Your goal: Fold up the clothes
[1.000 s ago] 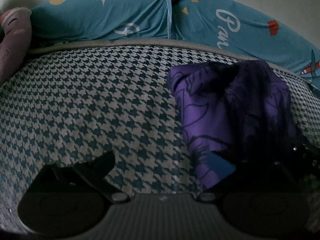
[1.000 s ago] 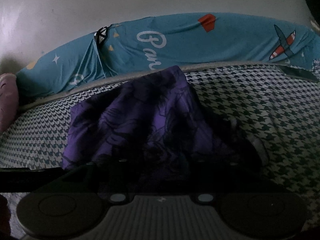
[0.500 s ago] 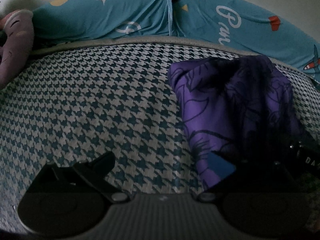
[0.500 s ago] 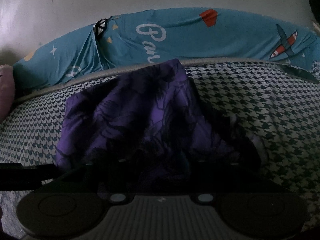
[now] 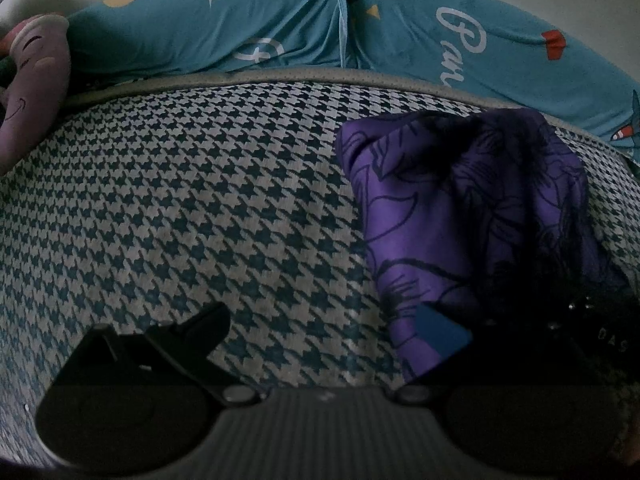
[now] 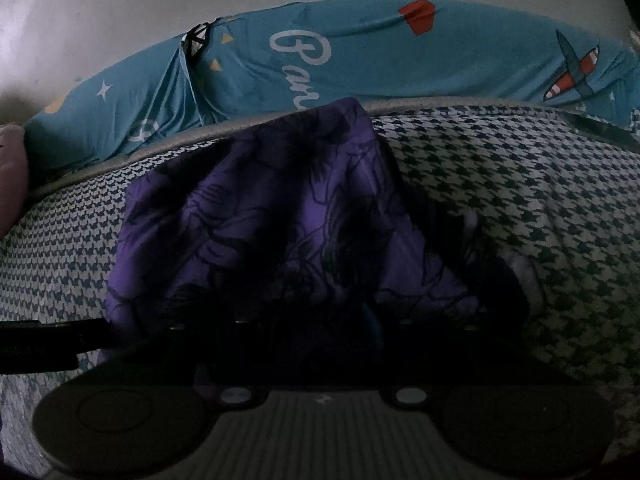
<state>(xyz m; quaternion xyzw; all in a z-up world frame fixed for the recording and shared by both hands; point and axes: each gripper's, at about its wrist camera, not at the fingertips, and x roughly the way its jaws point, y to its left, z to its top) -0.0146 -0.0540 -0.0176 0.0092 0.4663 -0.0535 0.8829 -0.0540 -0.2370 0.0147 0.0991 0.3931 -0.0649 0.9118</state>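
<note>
Garment point(image 5: 460, 208), purple with dark line print, lies bunched on the houndstooth bed point(image 5: 180, 208), long axis running from the near edge toward the far edge by the teal pillow point(image 5: 248, 28). Left tool point(image 5: 320, 336) is spread, one finger under cloth. Right tool point(image 6: 320, 344) is buried in cloth; grip unclear.

White cursive lettering runs along the teal printed sheet point(image 5: 460, 40) at the far edge of the bed; in both wrist views it reads "Par" or perhaps "Bar", and its lower letters are cut off by the bed's edge point(image 5: 280, 76). In the left wrist view, small pale capitals "DAS" stand on the dark body of the right gripper point(image 5: 608, 340) at the right border, with the rest lost in shadow.
</note>
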